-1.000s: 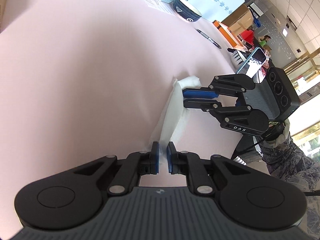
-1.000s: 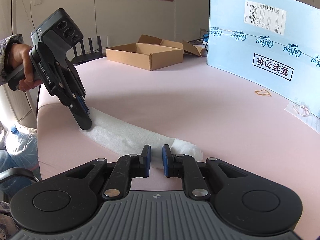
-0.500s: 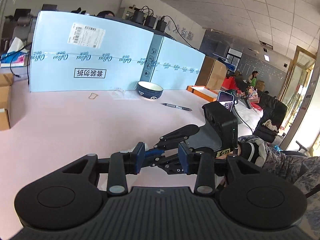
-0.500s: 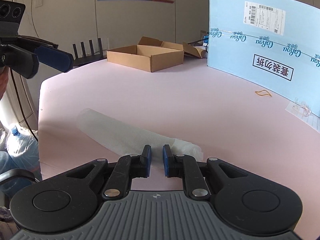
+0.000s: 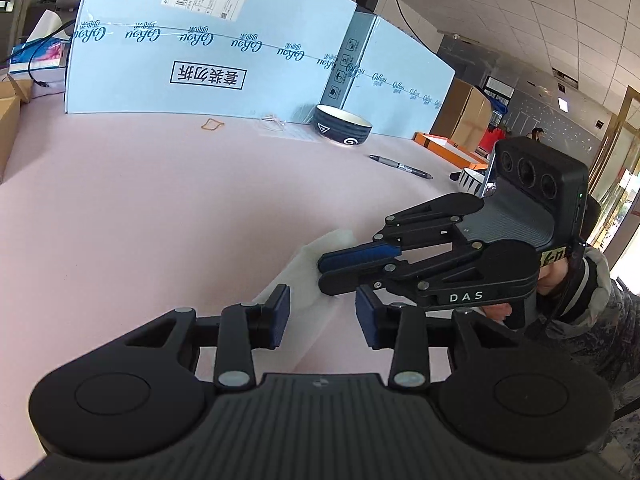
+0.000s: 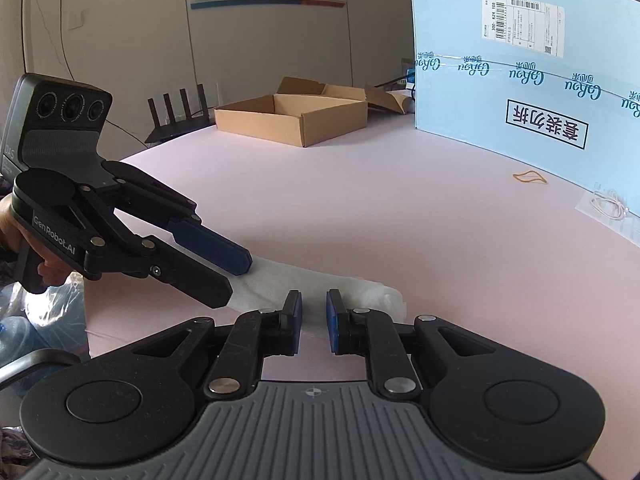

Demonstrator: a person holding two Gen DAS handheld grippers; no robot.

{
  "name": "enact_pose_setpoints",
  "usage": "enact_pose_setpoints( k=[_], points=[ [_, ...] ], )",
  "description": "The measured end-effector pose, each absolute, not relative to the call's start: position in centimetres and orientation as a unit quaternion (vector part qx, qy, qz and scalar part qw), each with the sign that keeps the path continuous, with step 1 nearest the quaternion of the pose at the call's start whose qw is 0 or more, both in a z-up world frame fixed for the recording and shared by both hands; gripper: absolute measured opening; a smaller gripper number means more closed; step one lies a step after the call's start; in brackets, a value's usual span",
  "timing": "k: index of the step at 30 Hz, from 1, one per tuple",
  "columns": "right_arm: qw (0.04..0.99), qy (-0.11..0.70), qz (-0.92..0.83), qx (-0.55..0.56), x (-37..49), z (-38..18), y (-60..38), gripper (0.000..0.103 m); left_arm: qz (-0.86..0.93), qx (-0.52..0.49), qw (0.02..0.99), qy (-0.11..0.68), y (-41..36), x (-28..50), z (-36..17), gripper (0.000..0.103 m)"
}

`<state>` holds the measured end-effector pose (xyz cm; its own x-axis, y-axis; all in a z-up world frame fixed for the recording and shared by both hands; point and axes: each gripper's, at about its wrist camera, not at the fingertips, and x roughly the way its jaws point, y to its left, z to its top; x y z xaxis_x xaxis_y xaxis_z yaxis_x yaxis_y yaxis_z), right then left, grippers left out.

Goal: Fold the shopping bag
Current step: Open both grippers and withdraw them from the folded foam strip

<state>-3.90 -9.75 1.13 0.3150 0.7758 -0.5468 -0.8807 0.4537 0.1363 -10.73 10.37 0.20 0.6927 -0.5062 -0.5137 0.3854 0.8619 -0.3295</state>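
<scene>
The white shopping bag (image 6: 316, 280) lies as a long narrow folded strip on the pink table (image 6: 360, 200) near its front edge; it also shows in the left wrist view (image 5: 308, 276). My left gripper (image 5: 322, 318) is open and hovers over the strip's middle, holding nothing; in the right wrist view (image 6: 236, 276) its blue pads sit just above the strip. My right gripper (image 6: 313, 322) has its jaws narrowly apart at the strip's right end; in the left wrist view (image 5: 324, 270) its fingers lie nearly together over the bag.
An open cardboard box (image 6: 292, 118) stands at the far side. A blue printed board (image 6: 532, 92) stands upright at the right. Rubber bands (image 6: 530, 177) lie near it. A dark bowl (image 5: 342, 130) and a pen (image 5: 400, 166) lie beyond the bag.
My left gripper let go of the strip's left end, opened, lifted away, then came back down over the strip's middle. The right gripper stayed at the right end.
</scene>
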Motion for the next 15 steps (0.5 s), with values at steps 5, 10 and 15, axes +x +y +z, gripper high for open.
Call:
enact_pose_setpoints(
  k=[5, 10, 15],
  points=[
    [0.807, 0.275, 0.513, -0.101, -4.2, 1.2, -9.6, 0.014, -0.249, -0.096, 0.915, 0.301, 10.6, -10.9, -0.2, 0.034],
    [0.807, 0.269, 0.514, -0.108, -4.5, 1.3, -9.6, 0.018, -0.251, -0.094, 0.917, 0.294, 10.6, -11.2, -0.6, 0.034],
    [0.808, 0.262, 0.515, -0.119, -4.7, 1.3, -9.3, 0.024, -0.252, -0.07, 0.926, 0.273, 10.0, -11.6, -1.1, 0.034]
  ],
)
